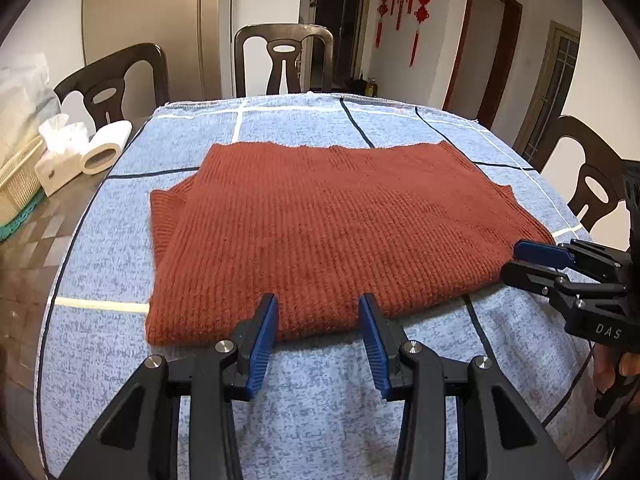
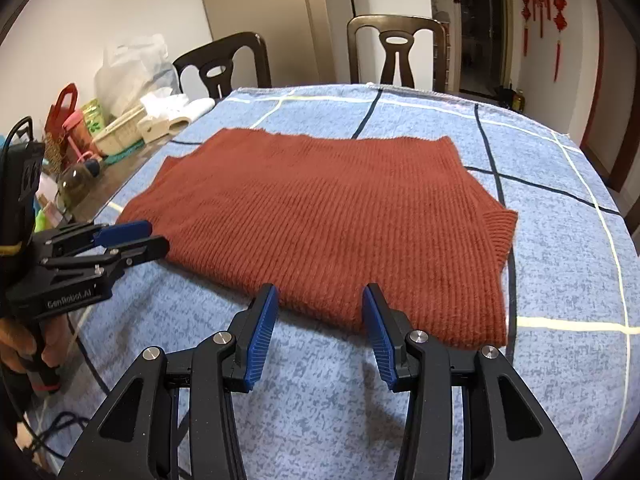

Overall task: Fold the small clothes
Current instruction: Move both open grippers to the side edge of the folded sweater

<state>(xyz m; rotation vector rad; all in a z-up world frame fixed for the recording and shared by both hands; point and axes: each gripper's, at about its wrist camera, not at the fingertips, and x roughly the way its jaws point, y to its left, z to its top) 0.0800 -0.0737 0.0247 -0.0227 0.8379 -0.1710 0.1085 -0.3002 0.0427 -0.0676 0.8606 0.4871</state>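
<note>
A rust-red knitted sweater [image 1: 320, 232] lies folded flat on the blue checked tablecloth [image 1: 320, 392]; it also shows in the right wrist view [image 2: 332, 224]. My left gripper [image 1: 318, 304] is open, its blue pads at the sweater's near edge, holding nothing. My right gripper [image 2: 320, 294] is open too, at the sweater's near edge further right. The right gripper shows in the left wrist view [image 1: 516, 260] by the sweater's right corner. The left gripper shows in the right wrist view [image 2: 154, 236] by the left corner.
Dark wooden chairs [image 1: 284, 60] stand round the table. At the table's left are a tissue box [image 1: 56, 164], a paper roll [image 1: 106, 146], a woven basket [image 1: 18, 184], bottles and bags [image 2: 76, 128]. The cloth [image 2: 572, 240] ends at the far edge.
</note>
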